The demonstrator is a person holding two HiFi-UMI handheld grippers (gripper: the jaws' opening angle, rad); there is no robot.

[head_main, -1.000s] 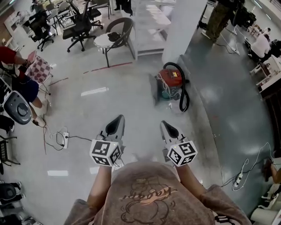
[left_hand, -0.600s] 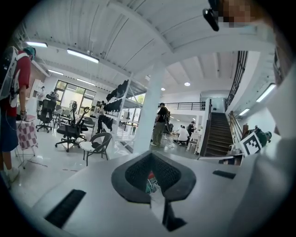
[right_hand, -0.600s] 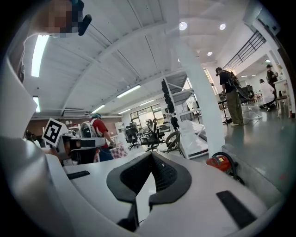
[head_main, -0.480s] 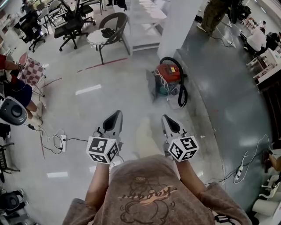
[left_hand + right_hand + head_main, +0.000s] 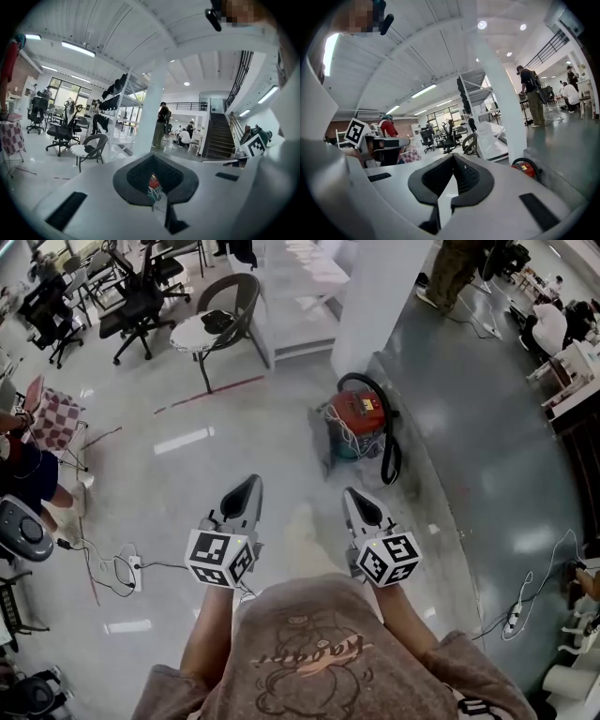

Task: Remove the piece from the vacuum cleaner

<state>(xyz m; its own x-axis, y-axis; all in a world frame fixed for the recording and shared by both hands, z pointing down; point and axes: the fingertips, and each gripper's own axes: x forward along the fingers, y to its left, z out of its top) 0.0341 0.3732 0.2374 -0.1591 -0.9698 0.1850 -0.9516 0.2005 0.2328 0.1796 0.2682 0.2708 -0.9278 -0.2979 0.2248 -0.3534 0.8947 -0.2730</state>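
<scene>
A red vacuum cleaner (image 5: 359,414) with a black hose (image 5: 391,452) looped round it stands on the floor beside a white pillar, well ahead of both grippers. My left gripper (image 5: 246,490) and right gripper (image 5: 354,499) are held side by side at waist height, both shut with nothing in them. In the left gripper view, the vacuum cleaner (image 5: 153,182) shows small through the gap behind the shut left gripper (image 5: 153,157). From the right gripper view, the vacuum cleaner (image 5: 527,168) sits at the right of the shut right gripper (image 5: 453,156).
A white pillar (image 5: 382,296) rises behind the vacuum. A raised grey floor section (image 5: 487,446) runs along the right. A wicker chair (image 5: 228,319) and office chairs (image 5: 131,304) stand at the back left. A power strip (image 5: 131,566) with cables lies at the left, another power strip (image 5: 512,620) at the right. People sit at both sides.
The view has shifted: the chairs and the things at the left have slid leftward and down. Both grippers stay shut and side by side in front of the person.
</scene>
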